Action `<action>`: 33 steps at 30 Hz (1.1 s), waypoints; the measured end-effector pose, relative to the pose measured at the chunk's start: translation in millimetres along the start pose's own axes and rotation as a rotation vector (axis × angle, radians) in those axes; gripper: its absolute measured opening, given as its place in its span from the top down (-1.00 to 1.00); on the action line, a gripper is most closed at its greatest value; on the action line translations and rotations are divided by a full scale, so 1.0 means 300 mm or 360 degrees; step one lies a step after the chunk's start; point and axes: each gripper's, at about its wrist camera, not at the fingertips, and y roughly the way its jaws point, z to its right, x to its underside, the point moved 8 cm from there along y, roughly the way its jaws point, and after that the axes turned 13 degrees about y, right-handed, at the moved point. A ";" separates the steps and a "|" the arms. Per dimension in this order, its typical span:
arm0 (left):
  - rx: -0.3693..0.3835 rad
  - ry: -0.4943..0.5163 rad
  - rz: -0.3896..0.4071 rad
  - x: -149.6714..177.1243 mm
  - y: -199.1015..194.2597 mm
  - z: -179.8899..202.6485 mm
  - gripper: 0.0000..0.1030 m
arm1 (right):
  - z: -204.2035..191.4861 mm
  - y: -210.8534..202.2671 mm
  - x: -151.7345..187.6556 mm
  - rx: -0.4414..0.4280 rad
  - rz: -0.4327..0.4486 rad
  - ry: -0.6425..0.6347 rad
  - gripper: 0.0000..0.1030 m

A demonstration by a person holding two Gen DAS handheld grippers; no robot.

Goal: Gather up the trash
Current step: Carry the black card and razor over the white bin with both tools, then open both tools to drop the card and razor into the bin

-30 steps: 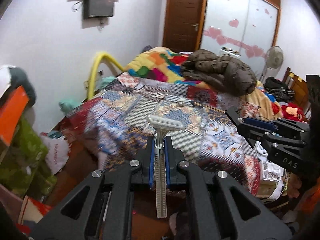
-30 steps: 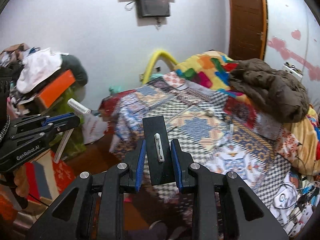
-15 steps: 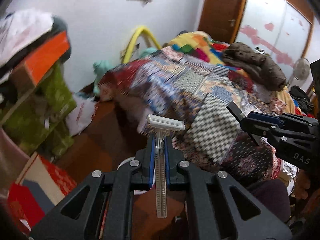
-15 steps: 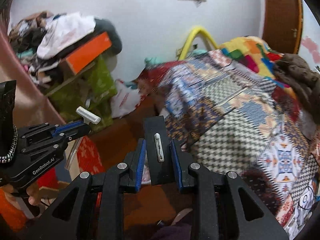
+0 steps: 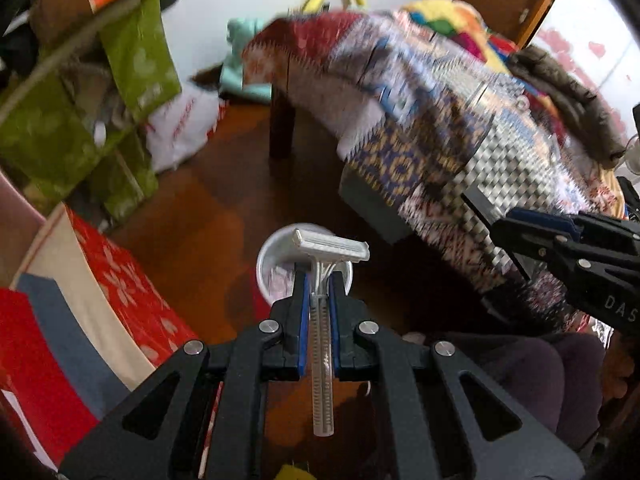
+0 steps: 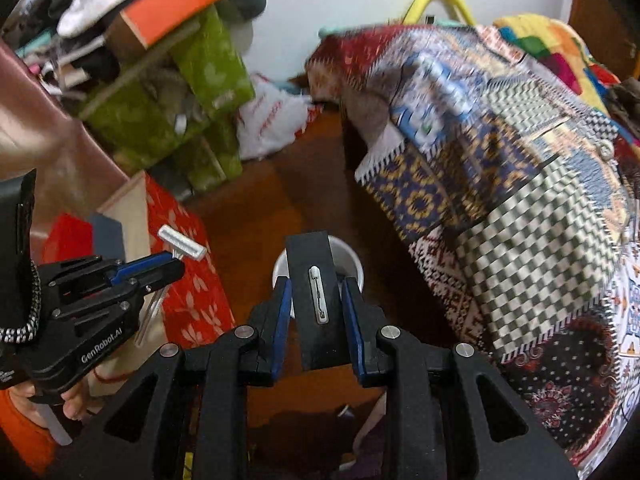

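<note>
My left gripper (image 5: 319,280) is shut on a grey disposable razor (image 5: 322,344), head forward, handle running back between the pads. Beyond the razor head a white round bin (image 5: 276,260) stands on the brown floor. My right gripper (image 6: 317,284) is shut on a flat black card (image 6: 316,276) that carries a small silver pin. The same white bin (image 6: 348,258) shows just past the card's far end. In the right wrist view the left gripper (image 6: 176,258) with its razor (image 6: 182,242) sits at the left; in the left wrist view the right gripper (image 5: 496,220) enters from the right.
A bed under a patterned quilt (image 5: 460,120) fills the right side, its dark leg (image 5: 282,124) on the floor. Red patterned boxes (image 5: 128,292) and green bags (image 5: 136,56) crowd the left. A white plastic bag (image 6: 272,120) lies by the wall. A person's hand (image 6: 72,404) holds the left gripper.
Both grippers have swung down from facing the bed toward the floor. The white bin has come into view ahead of them. Razor and card stay gripped.
</note>
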 end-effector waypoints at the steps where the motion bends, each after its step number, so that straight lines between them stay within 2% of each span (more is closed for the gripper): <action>1: 0.0005 -0.0001 -0.0029 0.012 0.026 -0.003 0.85 | -0.001 0.028 0.007 0.0006 -0.0029 -0.0002 0.54; 9: 0.0098 -0.0110 -0.0217 0.041 0.222 -0.025 0.85 | 0.000 0.210 0.028 -0.0001 -0.0252 0.0041 0.54; 17: 0.0203 -0.0232 -0.0255 -0.044 0.317 -0.062 0.85 | -0.033 0.262 -0.063 -0.0090 -0.0263 0.0086 0.52; 18: 0.0201 -0.0244 -0.0261 -0.057 0.323 -0.069 0.83 | -0.036 0.264 -0.077 -0.0110 -0.0271 0.0088 0.51; 20: 0.0162 -0.0249 -0.0269 -0.074 0.332 -0.082 0.64 | -0.034 0.277 -0.090 -0.0128 -0.0286 0.0085 0.44; 21: 0.0129 -0.0243 -0.0264 -0.079 0.329 -0.090 0.50 | -0.033 0.280 -0.094 -0.0120 -0.0298 0.0082 0.30; 22: 0.0106 -0.0238 -0.0258 -0.080 0.325 -0.094 0.45 | -0.030 0.282 -0.097 -0.0104 -0.0302 0.0076 0.17; 33: 0.0000 -0.0110 -0.0184 -0.075 0.200 -0.078 0.45 | 0.005 0.189 -0.090 -0.0049 -0.0202 0.0013 0.13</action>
